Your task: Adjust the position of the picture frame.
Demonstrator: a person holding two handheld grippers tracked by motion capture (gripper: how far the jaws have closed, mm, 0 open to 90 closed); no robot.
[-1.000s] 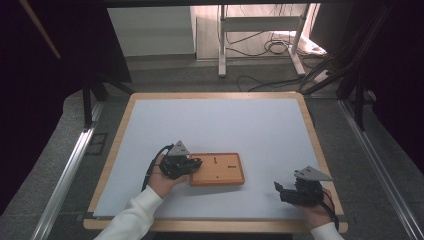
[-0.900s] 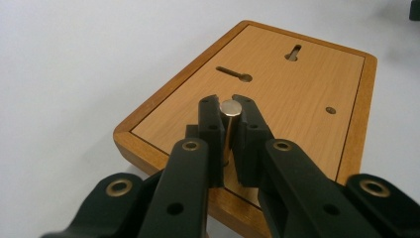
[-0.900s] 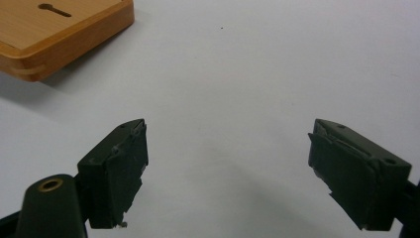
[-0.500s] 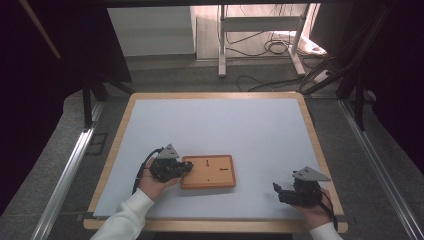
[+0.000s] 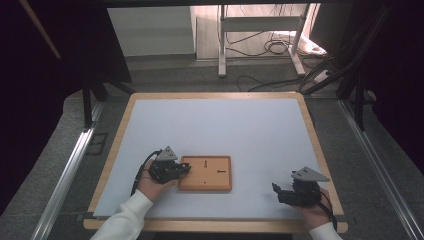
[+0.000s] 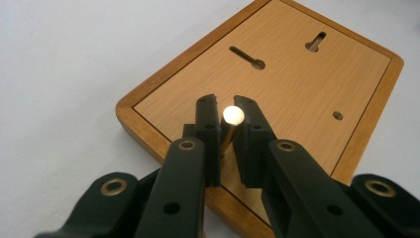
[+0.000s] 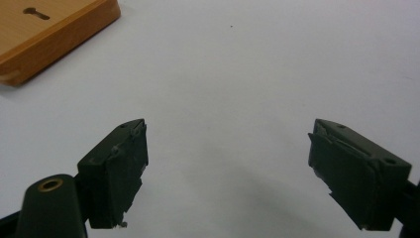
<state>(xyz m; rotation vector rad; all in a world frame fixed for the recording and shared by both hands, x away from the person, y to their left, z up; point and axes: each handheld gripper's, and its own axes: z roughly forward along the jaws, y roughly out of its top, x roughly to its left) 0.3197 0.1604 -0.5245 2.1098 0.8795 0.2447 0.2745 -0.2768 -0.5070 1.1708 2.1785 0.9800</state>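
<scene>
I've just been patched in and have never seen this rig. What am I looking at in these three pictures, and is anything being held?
A person works at a white-topped table with a hand-held two-jaw gripper in each hand. The high view looks down from above. The other two views come from cameras riding on each gripper. A wooden board with keyhole slots lies flat. The left gripper has a brass peg between its jaws at the board's edge; the jaws have just been opening, and the grip looks loose. The right gripper rests open over bare table.
</scene>
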